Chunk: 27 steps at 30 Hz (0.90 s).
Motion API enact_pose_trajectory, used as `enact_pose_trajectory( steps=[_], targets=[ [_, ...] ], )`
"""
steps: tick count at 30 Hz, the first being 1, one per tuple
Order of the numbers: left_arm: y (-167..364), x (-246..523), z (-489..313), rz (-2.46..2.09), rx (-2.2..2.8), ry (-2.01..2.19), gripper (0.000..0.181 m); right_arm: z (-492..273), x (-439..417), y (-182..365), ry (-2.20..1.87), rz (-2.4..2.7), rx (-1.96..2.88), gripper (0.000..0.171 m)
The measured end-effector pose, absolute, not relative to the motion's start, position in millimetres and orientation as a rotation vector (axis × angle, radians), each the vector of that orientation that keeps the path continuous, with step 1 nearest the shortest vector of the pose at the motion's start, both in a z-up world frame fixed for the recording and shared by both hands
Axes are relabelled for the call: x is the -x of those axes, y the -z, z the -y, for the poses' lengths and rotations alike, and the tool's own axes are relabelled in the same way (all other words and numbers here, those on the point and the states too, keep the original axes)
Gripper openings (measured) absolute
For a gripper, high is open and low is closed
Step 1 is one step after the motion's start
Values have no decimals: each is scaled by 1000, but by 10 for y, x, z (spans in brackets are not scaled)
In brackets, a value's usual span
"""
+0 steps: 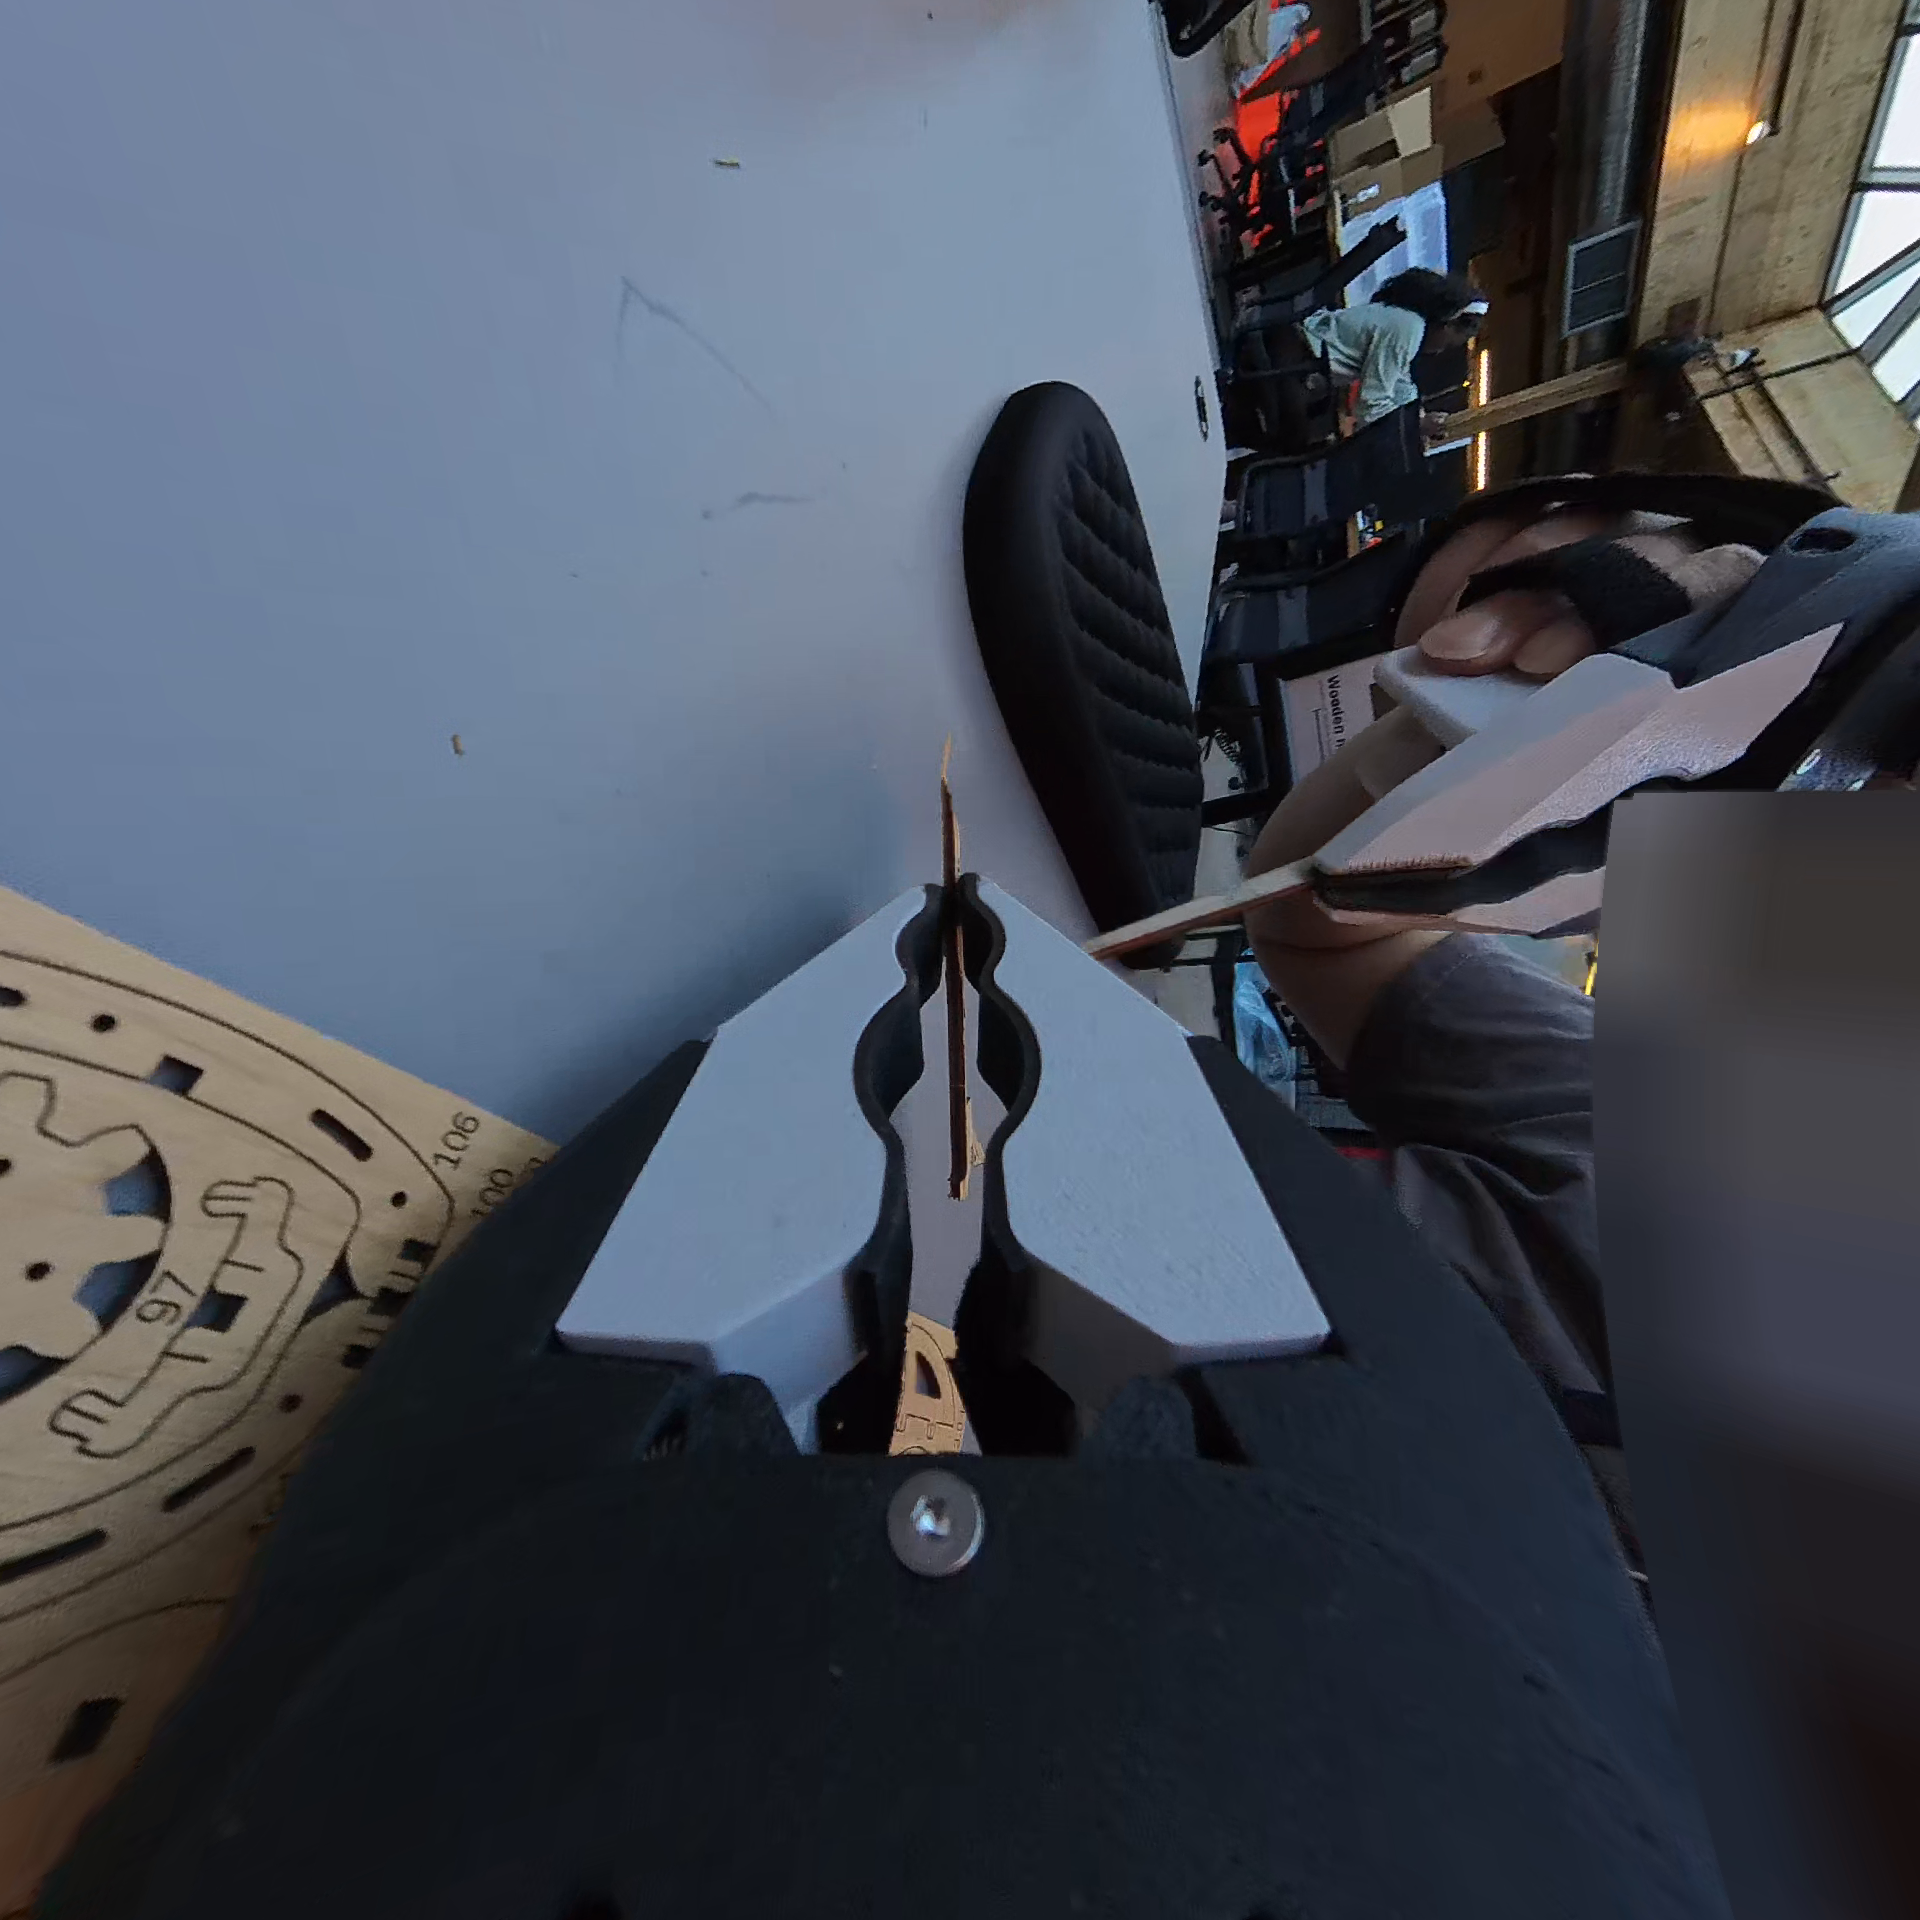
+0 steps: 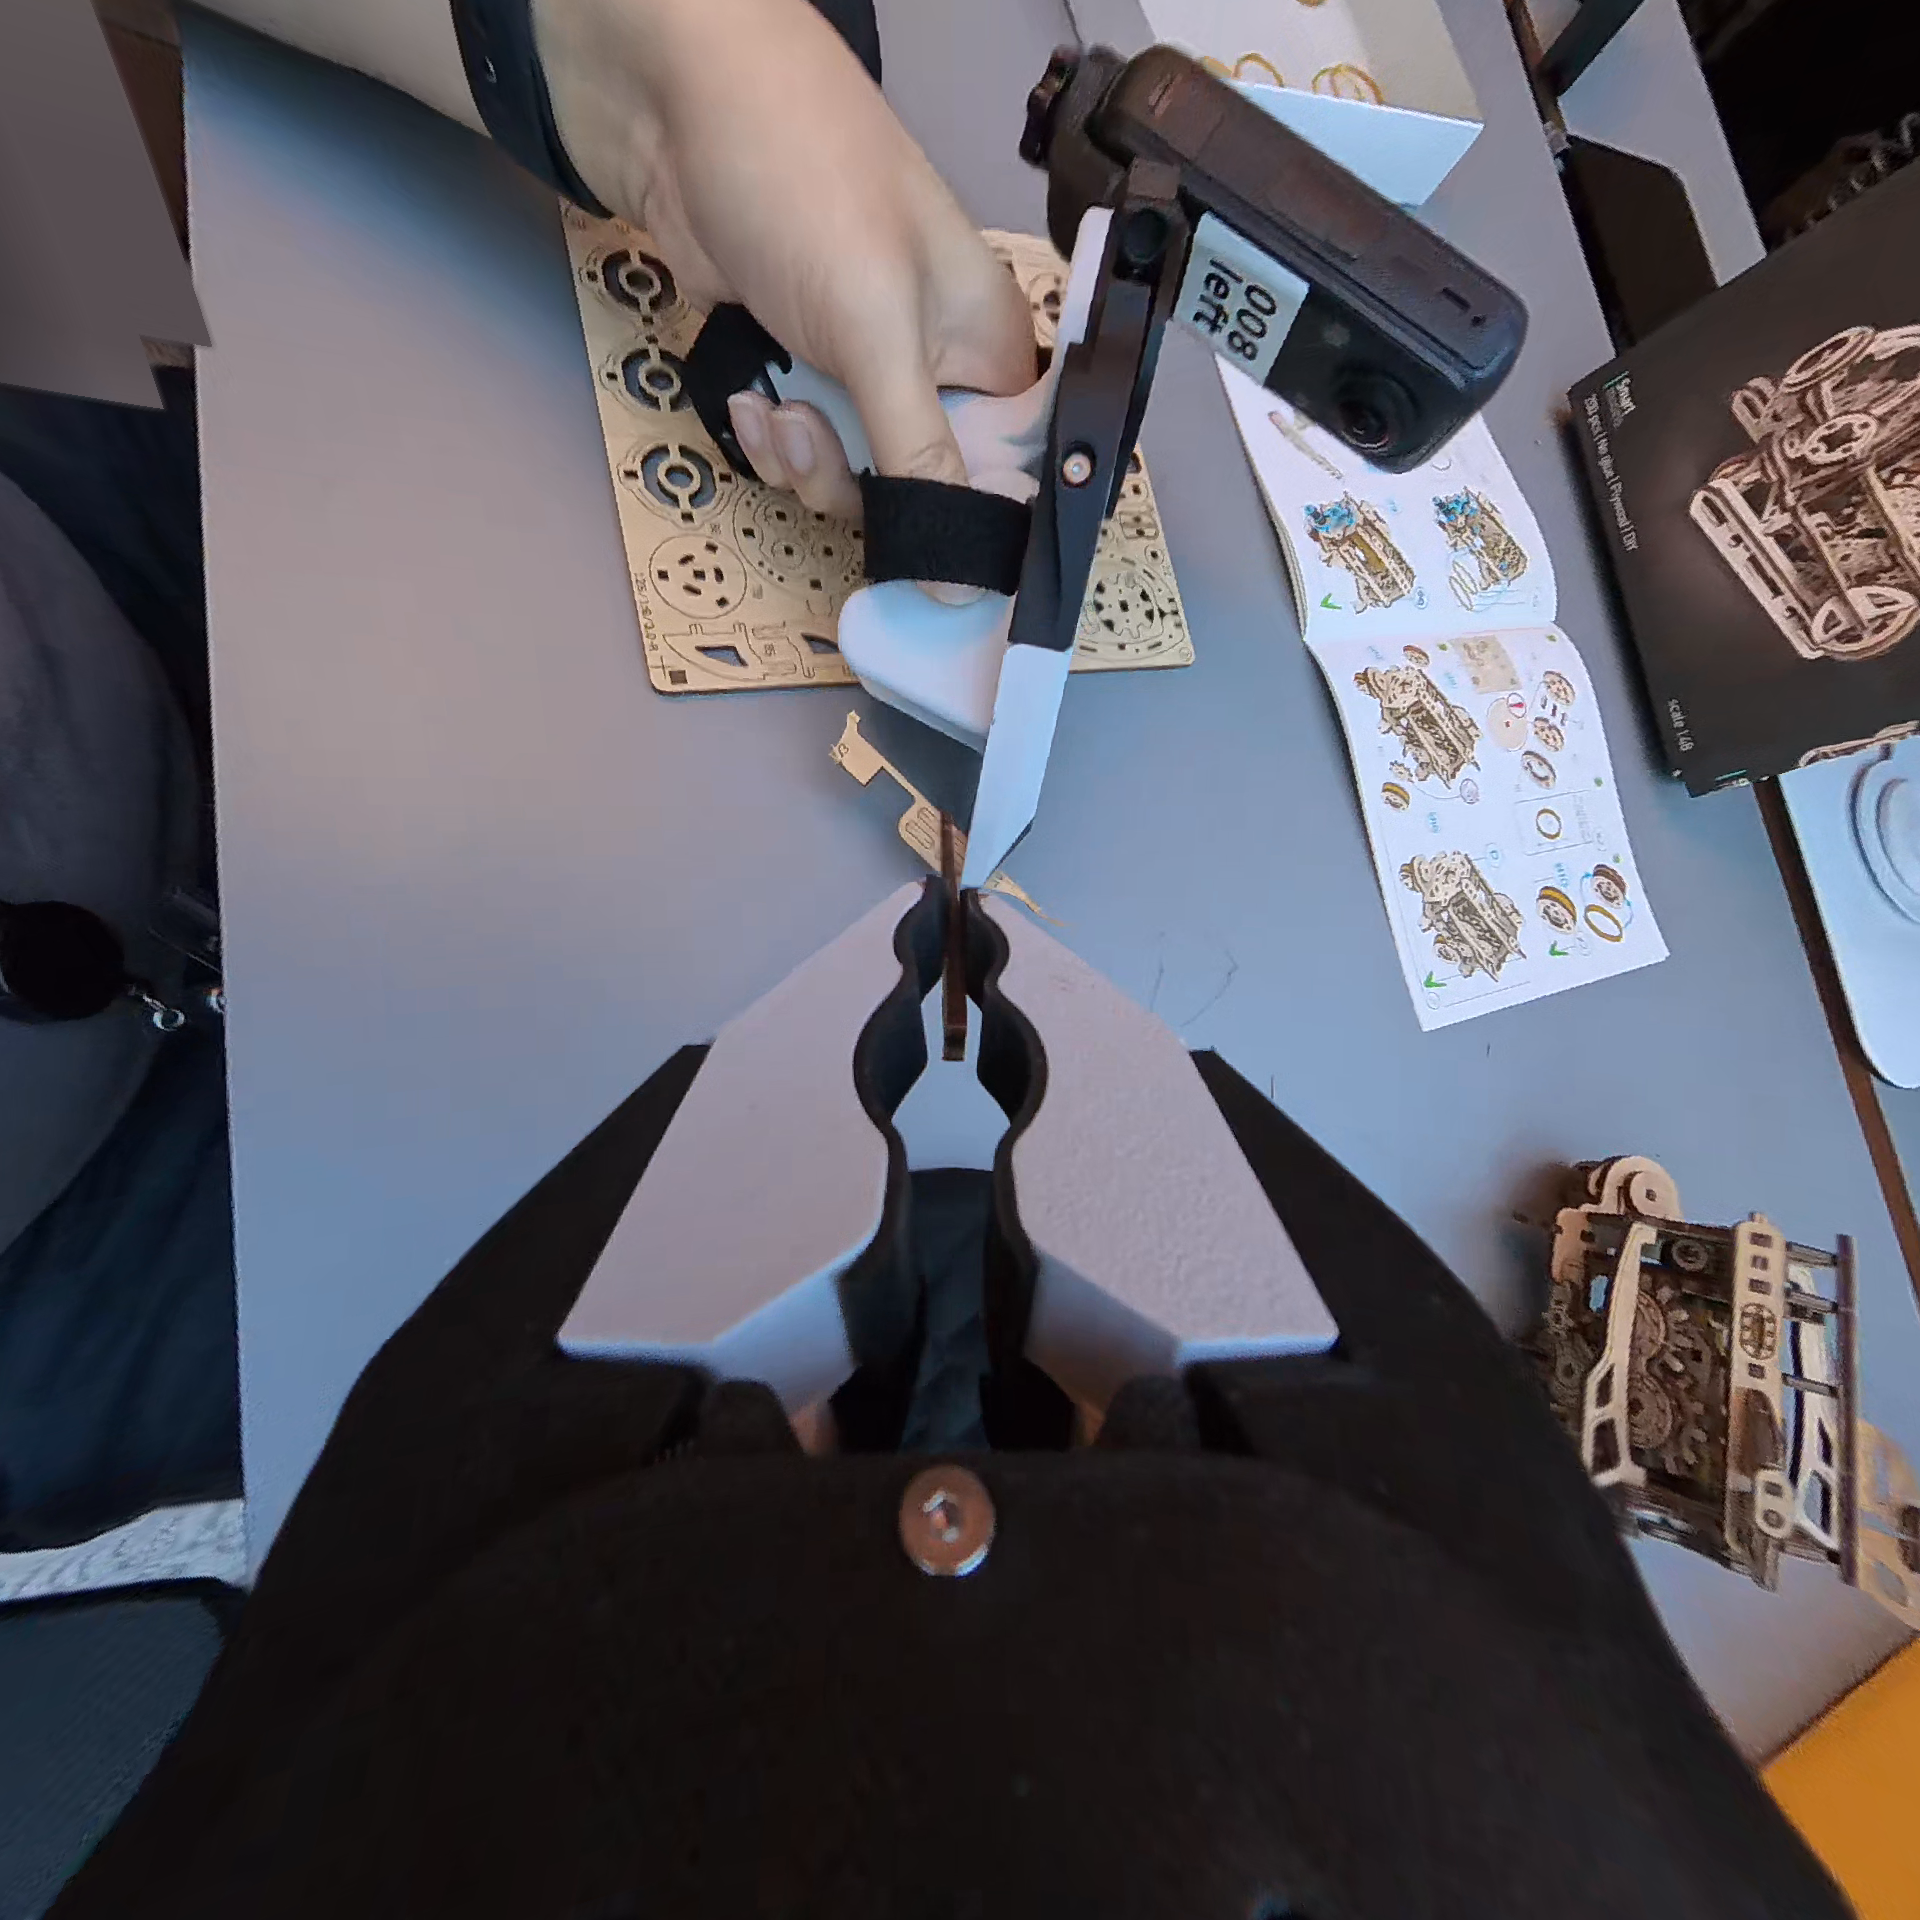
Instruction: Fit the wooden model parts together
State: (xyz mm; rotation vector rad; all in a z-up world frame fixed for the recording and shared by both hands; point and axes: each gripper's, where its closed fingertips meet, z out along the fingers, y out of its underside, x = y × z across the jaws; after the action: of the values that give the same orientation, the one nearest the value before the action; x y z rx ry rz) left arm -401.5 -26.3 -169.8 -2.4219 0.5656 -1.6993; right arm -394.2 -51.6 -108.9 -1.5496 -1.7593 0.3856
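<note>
My left gripper (image 1: 954, 896) is shut on a thin flat wooden part (image 1: 951, 831), seen edge-on between the pads. In the right wrist view this pale part (image 2: 878, 774) sticks out to the left of the left gripper's tip (image 2: 979, 875). My right gripper (image 2: 951, 899) is shut on a dark thin wooden strip (image 2: 953, 977), also edge-on. The strip's far end reaches the pale part, tip to tip with the left gripper; I cannot tell if the two parts touch. In the left wrist view the right gripper (image 1: 1335, 883) comes in from the right with its strip (image 1: 1195, 920).
A laser-cut wooden sheet (image 2: 717, 520) lies on the grey table (image 2: 416, 831) under the left hand; it also shows in the left wrist view (image 1: 156, 1247). An open instruction booklet (image 2: 1455, 748), a black box (image 2: 1766, 540) and an assembled wooden model (image 2: 1714, 1392) lie at the right. A black chair back (image 1: 1081, 665) stands beyond the table edge.
</note>
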Motion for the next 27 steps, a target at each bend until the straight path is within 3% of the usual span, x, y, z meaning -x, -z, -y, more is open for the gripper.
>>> enact_pose_trajectory(
  steps=[1,9,27],
  targets=[
    [1719,4015,266,-582,2431,1671,0,519,3937,1141,-357,1784,1547,0],
    [1811,4019,283,-712,2462,1449,0,592,4001,1288,-182,1875,1374,0],
    [1811,4024,278,-704,2463,1458,0,711,4053,1338,135,2028,1088,0]
  ],
)
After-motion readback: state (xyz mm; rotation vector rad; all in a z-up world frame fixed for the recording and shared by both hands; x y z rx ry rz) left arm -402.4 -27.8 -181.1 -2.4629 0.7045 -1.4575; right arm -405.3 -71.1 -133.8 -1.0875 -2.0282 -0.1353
